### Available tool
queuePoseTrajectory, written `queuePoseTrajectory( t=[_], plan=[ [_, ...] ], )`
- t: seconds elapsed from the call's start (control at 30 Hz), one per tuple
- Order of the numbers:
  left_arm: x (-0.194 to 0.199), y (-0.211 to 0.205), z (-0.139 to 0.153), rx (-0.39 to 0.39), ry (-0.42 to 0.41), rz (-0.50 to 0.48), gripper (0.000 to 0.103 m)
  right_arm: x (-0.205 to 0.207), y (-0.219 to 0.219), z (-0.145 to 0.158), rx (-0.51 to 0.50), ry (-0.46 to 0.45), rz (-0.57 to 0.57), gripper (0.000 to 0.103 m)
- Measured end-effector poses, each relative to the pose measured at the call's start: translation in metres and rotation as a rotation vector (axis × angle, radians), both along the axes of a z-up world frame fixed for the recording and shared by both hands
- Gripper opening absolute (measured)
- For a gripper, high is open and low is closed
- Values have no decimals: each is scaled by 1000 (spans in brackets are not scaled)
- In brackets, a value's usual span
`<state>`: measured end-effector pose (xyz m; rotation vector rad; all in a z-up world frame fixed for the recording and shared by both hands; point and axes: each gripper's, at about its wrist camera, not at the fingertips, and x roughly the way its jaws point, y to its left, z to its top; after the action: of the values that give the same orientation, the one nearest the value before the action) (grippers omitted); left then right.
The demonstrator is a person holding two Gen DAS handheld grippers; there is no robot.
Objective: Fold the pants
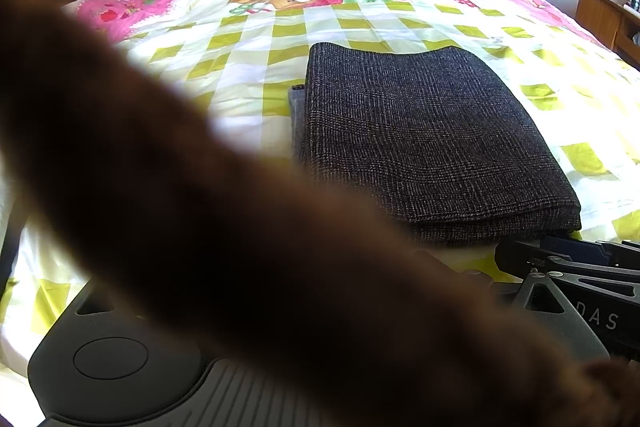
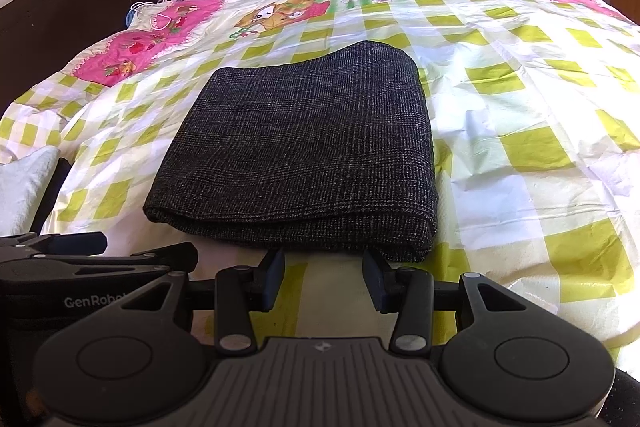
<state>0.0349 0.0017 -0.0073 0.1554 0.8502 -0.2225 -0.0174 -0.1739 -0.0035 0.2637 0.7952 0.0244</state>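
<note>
On a bed (image 2: 520, 155) spread with a yellow-checked, cartoon-print cover, a pair of dark grey woven pants (image 2: 296, 147) lies folded into a thick rectangle, its layered edge facing the cameras. In the right wrist view the right gripper (image 2: 324, 279) sits at 6 o'clock just short of that edge, its two blue-padded fingers (image 2: 274, 277) spread wide apart with only bedcover between them; they grip nothing, and the tips are just beside the fabric. The left gripper (image 2: 80, 259) shows at 9 o'clock in the same view, lying low beside the pants, but whether its fingers are parted or closed cannot be told. In the left wrist view a blurred brown shape (image 1: 200, 207) crosses the lens from 10 to 5 o'clock, hiding the left gripper's own fingers; the pants sit at 2 o'clock.
</note>
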Motion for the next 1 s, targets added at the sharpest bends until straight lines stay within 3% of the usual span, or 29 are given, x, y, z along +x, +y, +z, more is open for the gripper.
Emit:
queuePoseTrajectory(
  t=[1.0],
  plan=[
    [-1,0,2,-21,-6,-10,98,1,0,-1,-6,2,-1,56]
  ],
)
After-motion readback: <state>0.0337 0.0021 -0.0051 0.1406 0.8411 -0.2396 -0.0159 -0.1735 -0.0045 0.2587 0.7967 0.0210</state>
